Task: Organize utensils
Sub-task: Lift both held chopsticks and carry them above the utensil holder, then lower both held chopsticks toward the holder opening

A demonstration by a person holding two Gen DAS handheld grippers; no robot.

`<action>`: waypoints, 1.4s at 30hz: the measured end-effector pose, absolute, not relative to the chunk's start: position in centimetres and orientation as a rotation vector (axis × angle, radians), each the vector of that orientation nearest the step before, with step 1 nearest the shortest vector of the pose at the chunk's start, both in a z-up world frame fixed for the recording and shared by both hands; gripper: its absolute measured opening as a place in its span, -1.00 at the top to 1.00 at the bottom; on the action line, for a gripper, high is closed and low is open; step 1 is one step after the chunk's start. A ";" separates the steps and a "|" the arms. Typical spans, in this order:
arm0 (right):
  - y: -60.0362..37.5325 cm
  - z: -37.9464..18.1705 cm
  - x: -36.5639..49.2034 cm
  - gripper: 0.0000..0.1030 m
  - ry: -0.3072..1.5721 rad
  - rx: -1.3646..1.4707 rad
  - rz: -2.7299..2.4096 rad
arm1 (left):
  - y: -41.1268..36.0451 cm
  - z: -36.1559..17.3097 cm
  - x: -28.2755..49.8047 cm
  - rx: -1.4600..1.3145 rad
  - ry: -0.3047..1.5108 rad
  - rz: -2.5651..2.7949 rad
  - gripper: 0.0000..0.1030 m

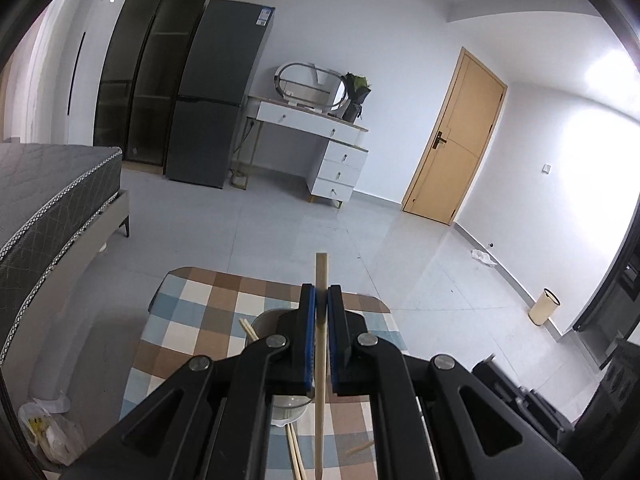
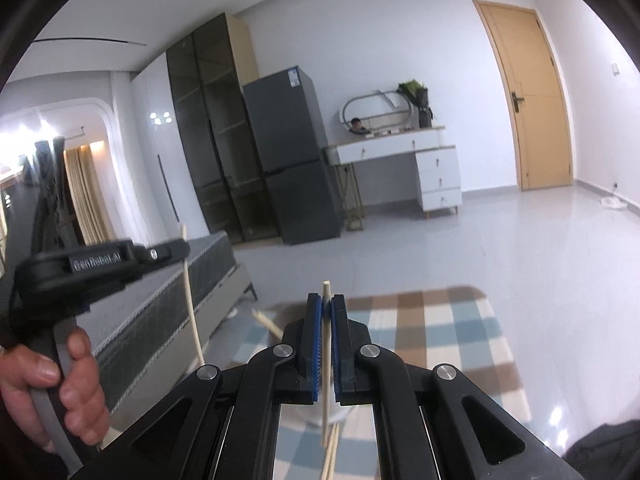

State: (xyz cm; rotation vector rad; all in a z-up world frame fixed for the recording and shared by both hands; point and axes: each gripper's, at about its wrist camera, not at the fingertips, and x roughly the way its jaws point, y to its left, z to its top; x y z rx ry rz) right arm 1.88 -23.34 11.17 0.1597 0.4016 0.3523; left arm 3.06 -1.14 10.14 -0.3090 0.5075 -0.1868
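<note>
Midway, by my judgement: the left hand-held gripper [image 1: 321,300] is clamped on one chopstick [image 1: 321,276], the right hand-held gripper [image 2: 327,307] on another chopstick [image 2: 326,344], both raised over the glass cup [image 1: 289,402] on the checkered tabletop [image 1: 200,320], where loose chopsticks [image 1: 295,450] remain; bed [image 1: 48,192] nearby, nothing blocking

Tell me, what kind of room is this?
Probably a studio flat or bedroom: there is a bed, a fridge and a dressing table with a mirror by a door.
</note>
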 end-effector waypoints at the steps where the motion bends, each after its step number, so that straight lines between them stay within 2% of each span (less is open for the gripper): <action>1: -23.2 11.8 2.1 0.93 0.385 0.153 0.352 | -1.0 10.4 3.4 -0.319 0.507 -0.185 0.97; 8: -21.8 15.3 4.5 0.93 0.312 0.115 0.386 | 0.1 11.9 4.7 -0.347 0.447 -0.166 0.97; 16: -19.6 16.8 8.7 0.93 0.288 0.119 0.426 | 1.3 12.4 7.5 -0.347 0.348 -0.147 0.97; 31: -17.8 14.5 15.5 0.92 0.315 0.129 0.474 | 1.7 8.3 13.0 -0.336 0.326 -0.119 0.97; 42: -17.8 10.8 15.6 0.92 0.368 0.132 0.501 | 1.2 5.6 13.9 -0.353 0.386 -0.124 0.97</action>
